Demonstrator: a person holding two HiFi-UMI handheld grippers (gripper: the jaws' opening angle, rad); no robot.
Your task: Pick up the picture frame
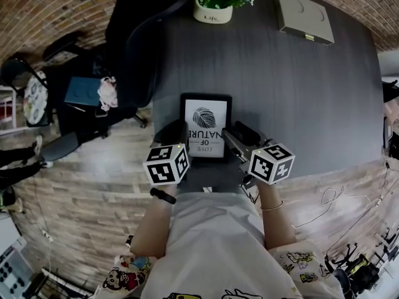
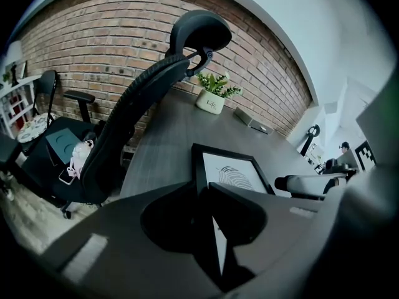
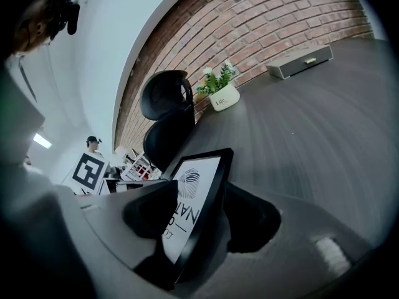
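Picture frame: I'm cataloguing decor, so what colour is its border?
Black. The picture frame shows it best in the head view.

Dim, flat light for you; edges bow fisheye-style, and around your left gripper (image 2: 202, 189) everything's blurred shadow.

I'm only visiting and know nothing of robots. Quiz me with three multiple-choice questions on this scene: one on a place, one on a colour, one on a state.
1. Where on the table is the potted plant? A near edge; B far edge; C centre.
2. What colour is the border of the picture frame? A white; B red; C black.
3. Which way does its print face? A up; B down; C sideways.
Answers: B, its pot stands by the far rim; C, black rings the white print; A, the head view shows the print from above.
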